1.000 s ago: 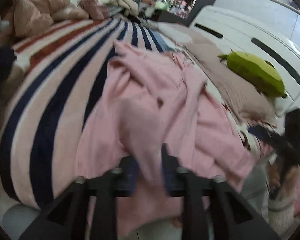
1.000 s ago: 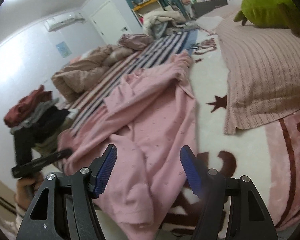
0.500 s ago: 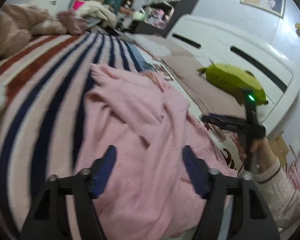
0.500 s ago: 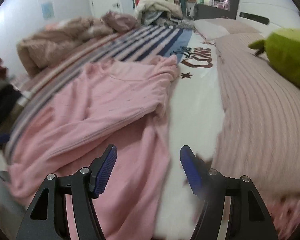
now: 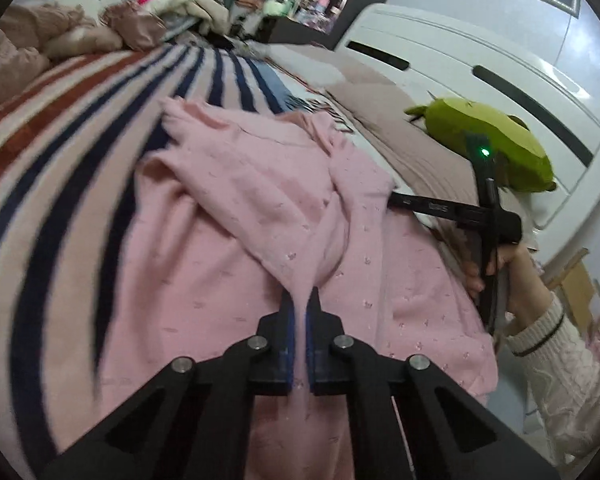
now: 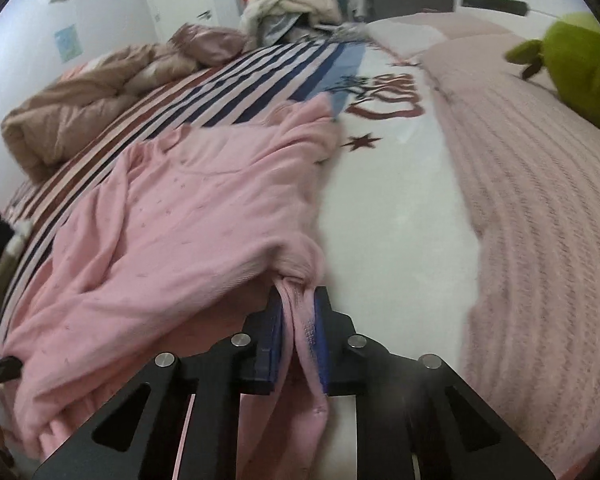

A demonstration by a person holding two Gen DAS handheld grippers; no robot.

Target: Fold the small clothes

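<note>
We hold the pink garment (image 5: 228, 216): left tongs (image 5: 299, 300) and right tongs (image 6: 298, 300) each clamped on bunched folds; uneven pulling risks slippage.

No wording can be read with certainty. The white blanket (image 6: 396, 216) carries dark red cursive lettering (image 6: 384, 94) at about 12 o'clock in the right wrist view, too distorted to spell out, with a dark red star (image 6: 360, 142) printed just below it.
</note>
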